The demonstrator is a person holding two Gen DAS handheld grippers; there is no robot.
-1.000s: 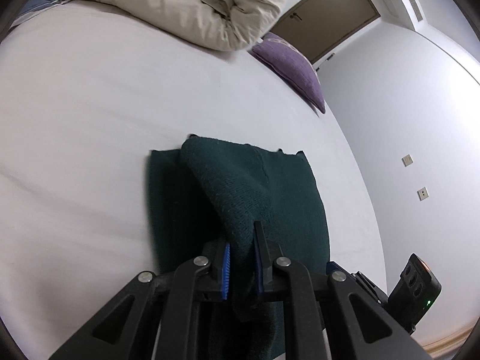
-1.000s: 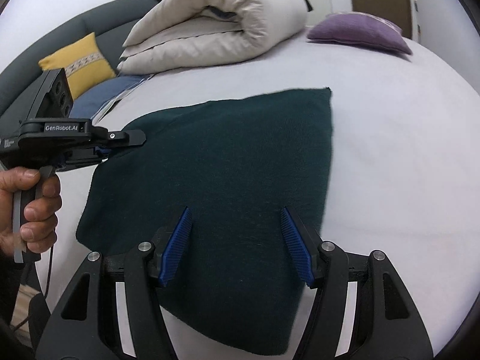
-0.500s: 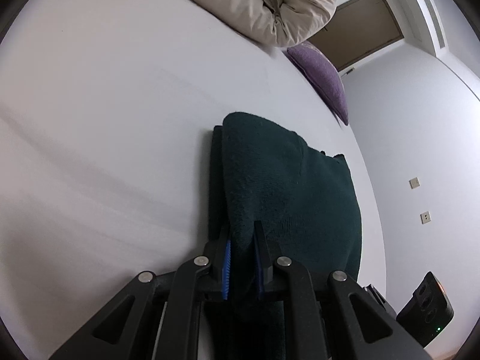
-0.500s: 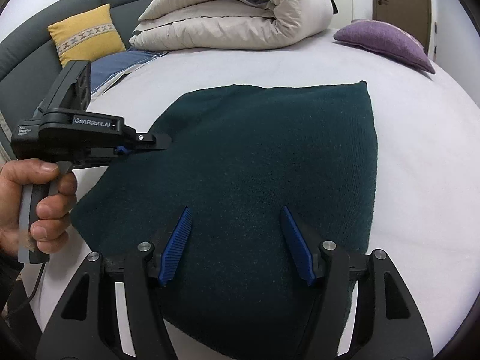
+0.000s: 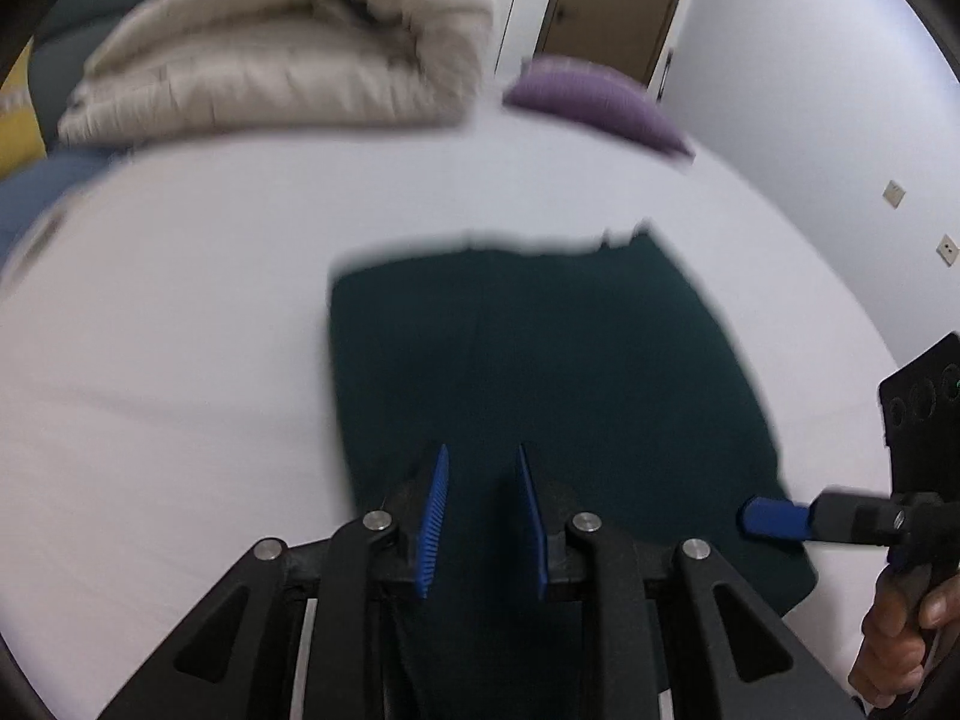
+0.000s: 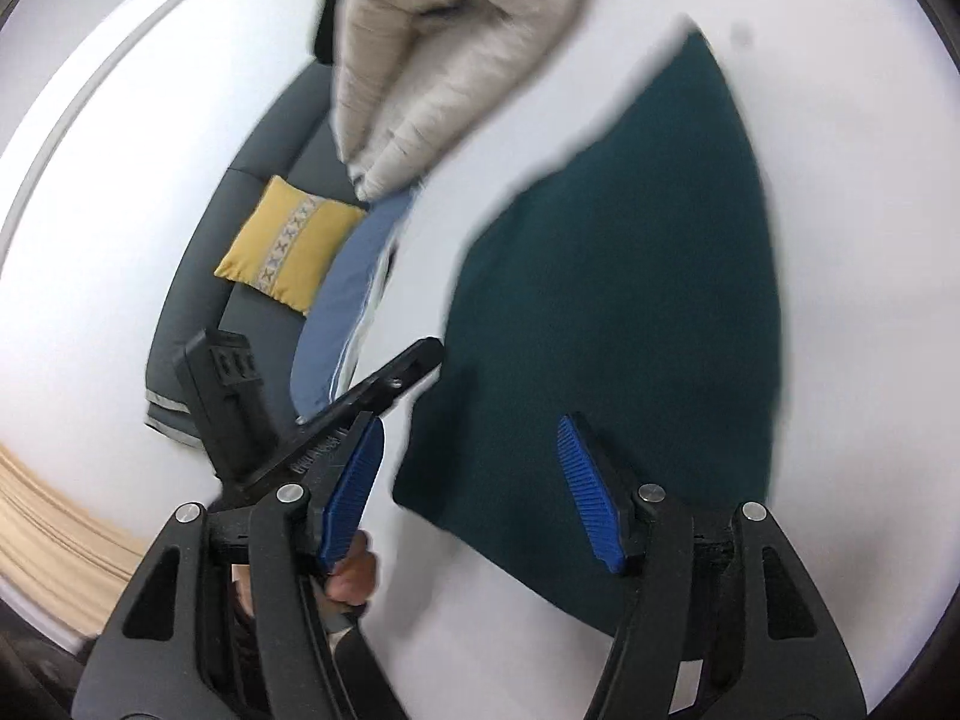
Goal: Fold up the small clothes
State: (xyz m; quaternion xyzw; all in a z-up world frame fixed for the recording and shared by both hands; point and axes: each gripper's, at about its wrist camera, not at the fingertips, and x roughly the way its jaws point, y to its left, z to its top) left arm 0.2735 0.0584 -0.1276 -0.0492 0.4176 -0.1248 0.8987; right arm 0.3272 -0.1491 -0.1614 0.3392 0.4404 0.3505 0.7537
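White bed; green garment flat beneath opening left gripper jaws.

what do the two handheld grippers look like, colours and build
Both are matte black plastic frames with silver screw heads at the pivots. The left gripper and the right gripper each carry two ribbed bright blue pads. From the side, each shows a black pistol-style handle and a boxy black block with round holes. No sleeves or cables can be made out.

Soft even indoor light, no glare, faint shadows, heavy motion blur in both views, fisheye-bent dark corners
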